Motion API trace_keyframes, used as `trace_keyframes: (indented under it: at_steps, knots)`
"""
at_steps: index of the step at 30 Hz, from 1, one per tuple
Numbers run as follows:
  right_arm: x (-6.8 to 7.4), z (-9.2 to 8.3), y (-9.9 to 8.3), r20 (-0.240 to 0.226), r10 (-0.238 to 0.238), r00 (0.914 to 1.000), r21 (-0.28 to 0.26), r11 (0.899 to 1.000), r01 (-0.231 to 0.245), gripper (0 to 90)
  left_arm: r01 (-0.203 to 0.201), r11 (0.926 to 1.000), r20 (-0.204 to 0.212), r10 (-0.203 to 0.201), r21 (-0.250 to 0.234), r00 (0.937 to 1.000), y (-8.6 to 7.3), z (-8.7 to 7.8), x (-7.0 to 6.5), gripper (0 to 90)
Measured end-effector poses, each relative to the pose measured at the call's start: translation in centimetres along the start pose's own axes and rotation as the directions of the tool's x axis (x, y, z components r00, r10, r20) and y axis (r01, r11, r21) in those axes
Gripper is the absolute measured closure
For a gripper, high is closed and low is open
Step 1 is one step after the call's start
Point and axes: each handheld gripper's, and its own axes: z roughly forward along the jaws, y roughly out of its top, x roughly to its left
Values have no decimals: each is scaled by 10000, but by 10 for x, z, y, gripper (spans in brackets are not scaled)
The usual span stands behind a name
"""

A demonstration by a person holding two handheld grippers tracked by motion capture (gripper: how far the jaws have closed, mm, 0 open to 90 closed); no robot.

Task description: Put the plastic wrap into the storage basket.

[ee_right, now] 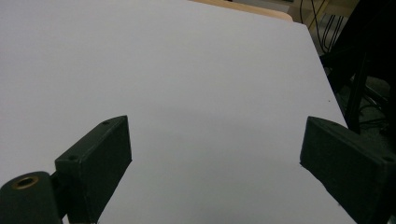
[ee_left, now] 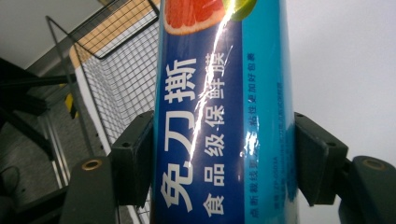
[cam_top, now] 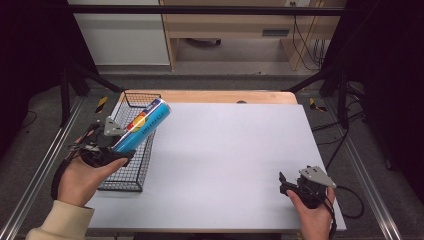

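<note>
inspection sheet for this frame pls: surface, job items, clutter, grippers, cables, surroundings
Surface: white table top, bare across the middle; wooden strip along the far edge.
Job's things: blue cling-film box with Chinese print and a grapefruit picture, tilted over the black wire basket at the table's left edge.
Clutter: nothing seen.
Grippers: left hand-held gripper shut on the box, a jaw on each side; right hand-held gripper open over bare table, near right.
Cables: one trails from the right hand-held gripper off the table edge; more hang at the far right.
Surroundings: black frame, metal rails, wooden furniture behind.
</note>
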Motion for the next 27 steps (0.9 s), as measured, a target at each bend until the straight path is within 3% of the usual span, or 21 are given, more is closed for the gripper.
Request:
trace_keyframes:
  at_steps: [5,8,11,17,27]
  knots:
    - [0,0,0,34,55,10000,-18,10000,-55,93,99,9999,-438,-94,102,9990,0,-2,2,321]
    - [0,-1,1,46,34,10000,-119,9999,-33,94,-219,9996,-991,238,203,9948,3,-1,1,321]
    - [2,-2,2,15,-28,10000,-216,9998,28,95,-12,9991,-1048,57,432,9945,3,2,2,321]
    - [4,-2,2,-93,-119,9999,-245,9996,117,97,-1,9961,-1531,136,882,9881,3,10,0,321]
    - [4,-2,2,-98,-112,9999,-249,9996,109,97,90,9926,-1696,117,1211,9855,2,21,4,321]
